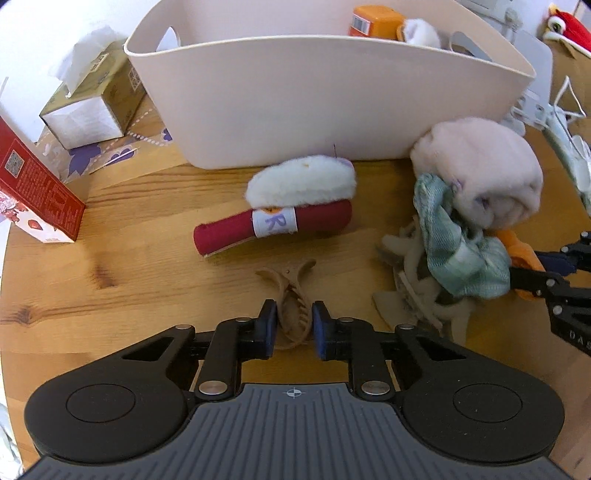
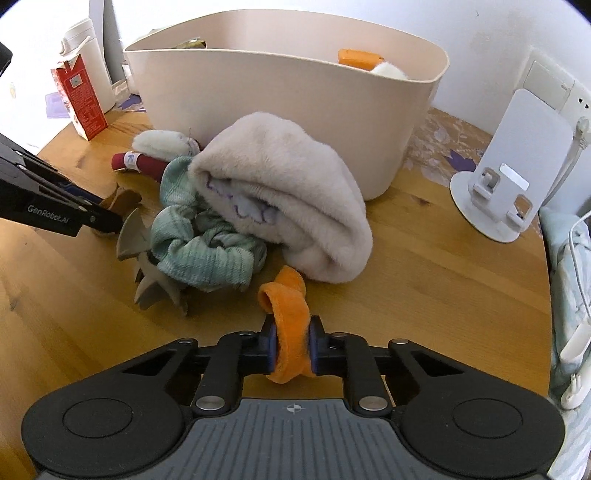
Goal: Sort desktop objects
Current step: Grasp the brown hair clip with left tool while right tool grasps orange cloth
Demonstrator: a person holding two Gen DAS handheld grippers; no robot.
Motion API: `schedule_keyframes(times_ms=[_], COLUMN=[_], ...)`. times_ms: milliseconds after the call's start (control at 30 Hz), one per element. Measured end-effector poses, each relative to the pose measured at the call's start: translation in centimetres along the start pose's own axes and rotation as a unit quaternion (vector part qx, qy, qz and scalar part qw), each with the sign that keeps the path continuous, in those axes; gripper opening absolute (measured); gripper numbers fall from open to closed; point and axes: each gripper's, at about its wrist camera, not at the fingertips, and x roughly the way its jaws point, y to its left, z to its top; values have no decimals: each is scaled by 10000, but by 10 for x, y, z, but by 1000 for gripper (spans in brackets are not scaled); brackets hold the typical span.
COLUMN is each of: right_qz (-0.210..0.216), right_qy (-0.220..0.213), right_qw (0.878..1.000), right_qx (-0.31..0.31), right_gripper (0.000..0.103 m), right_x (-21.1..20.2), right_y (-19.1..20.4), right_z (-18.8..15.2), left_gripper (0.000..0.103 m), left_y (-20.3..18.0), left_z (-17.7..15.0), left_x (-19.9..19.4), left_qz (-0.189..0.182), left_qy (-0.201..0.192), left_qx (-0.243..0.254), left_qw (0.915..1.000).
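My left gripper (image 1: 294, 326) points down at the wooden table (image 1: 129, 266), shut on a beige hair claw clip (image 1: 291, 299) that lies between its blue pads. In the right wrist view my right gripper (image 2: 291, 345) is shut on an orange fabric band (image 2: 290, 314), pinched between the pads. Behind both stands a cream bin (image 1: 332, 96) (image 2: 295, 103). A red cloth roll (image 1: 273, 225) with a white label lies under a white fluffy piece (image 1: 301, 181). A pink plush bundle (image 2: 288, 184), a green scrunchie (image 2: 203, 251) and a grey claw clip (image 2: 147, 269) are heaped together.
A tissue box (image 1: 92, 107) and a red carton (image 1: 37, 184) stand at the left. A white phone stand (image 2: 517, 166) is at the right, with a white cable (image 2: 580, 314) past the table's edge. An orange box (image 1: 373, 20) sits inside the bin.
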Motion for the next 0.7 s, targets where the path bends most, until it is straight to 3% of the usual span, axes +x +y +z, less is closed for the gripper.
schedule_keyframes(times_ms=[300,700], right_qz=[29,149], right_qy=[20,-479], right_qw=[9999,9975], right_qx=[112,502], right_gripper=[13,13], right_x=[-17,-72], right_y=[6,12], right_z=[-14,-18], left_gripper=[20,20], left_y=[5,17], left_z=[-24,-40], left_x=[-12,-63], left_qz=[-81,-188], left_qy=[18,-369], left_qx=[1,101], left_qw=[10000,9991])
